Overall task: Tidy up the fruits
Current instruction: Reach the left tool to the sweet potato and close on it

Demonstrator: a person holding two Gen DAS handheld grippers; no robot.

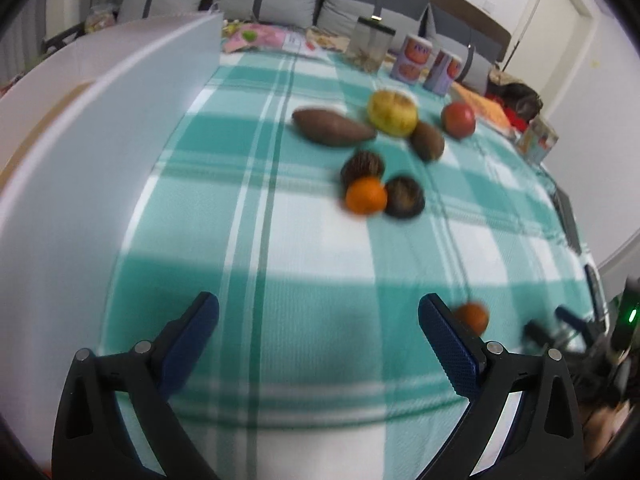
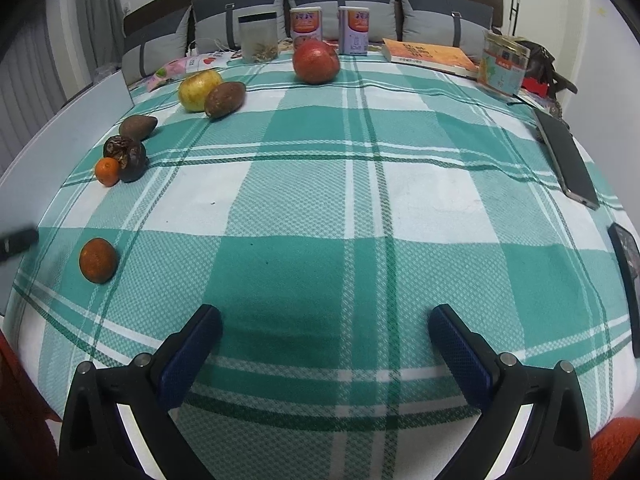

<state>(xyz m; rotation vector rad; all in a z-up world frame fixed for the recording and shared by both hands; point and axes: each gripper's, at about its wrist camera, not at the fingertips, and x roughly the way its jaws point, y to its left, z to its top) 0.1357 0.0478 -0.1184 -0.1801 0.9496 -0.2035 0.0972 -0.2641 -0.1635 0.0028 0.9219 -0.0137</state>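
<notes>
Colours we see on the desk

A teal-and-white checked cloth (image 2: 320,200); an orange mandarin (image 2: 98,260), a red pomegranate (image 2: 316,62), a yellow apple (image 2: 198,88).

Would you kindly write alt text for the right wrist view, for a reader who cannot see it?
The open right tool hovers, holding nothing, over a green-and-white checked tablecloth. At far left lie a lone orange, a smaller orange beside dark fruits, and a yellow fruit; a red fruit sits near the back, before two tins.

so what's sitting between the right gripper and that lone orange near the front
Only bare checked tablecloth lies between the right gripper and the orange, as the right wrist view shows.
</notes>
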